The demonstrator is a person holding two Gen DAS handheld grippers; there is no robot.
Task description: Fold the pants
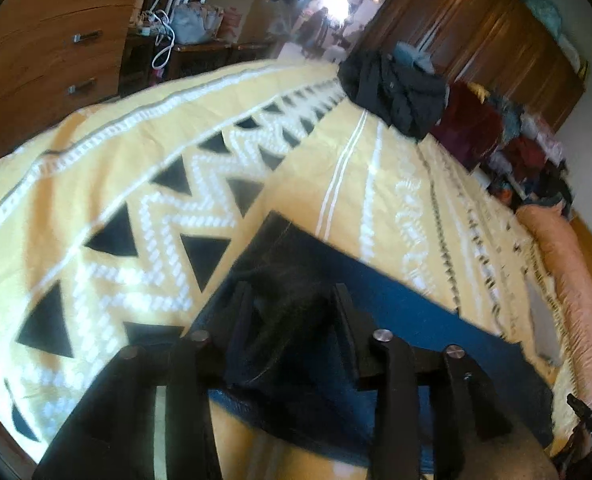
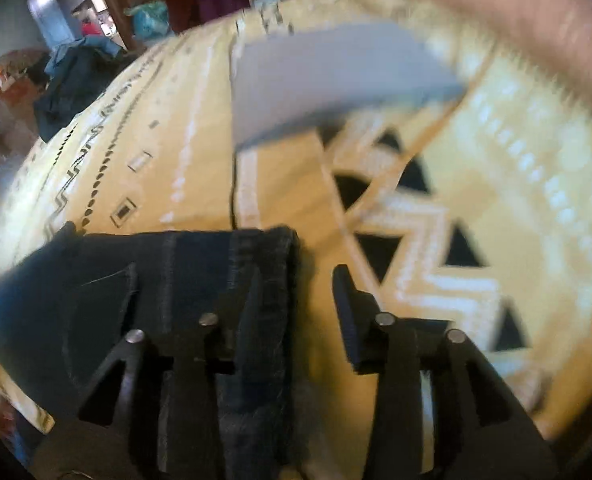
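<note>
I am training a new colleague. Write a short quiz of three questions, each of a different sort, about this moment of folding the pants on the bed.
1. True or false: the pants lie on a yellow patterned bedspread.
2. Multiple choice: in the right wrist view, where does the pants' folded edge sit relative to the right gripper? A) against the finger on the picture's left side, B) against the finger on the picture's right side, C) outside both fingers.
3. Fill in: between the fingers of the left gripper there is dark ____.

Key: 1 true; 2 A; 3 pants fabric.
</note>
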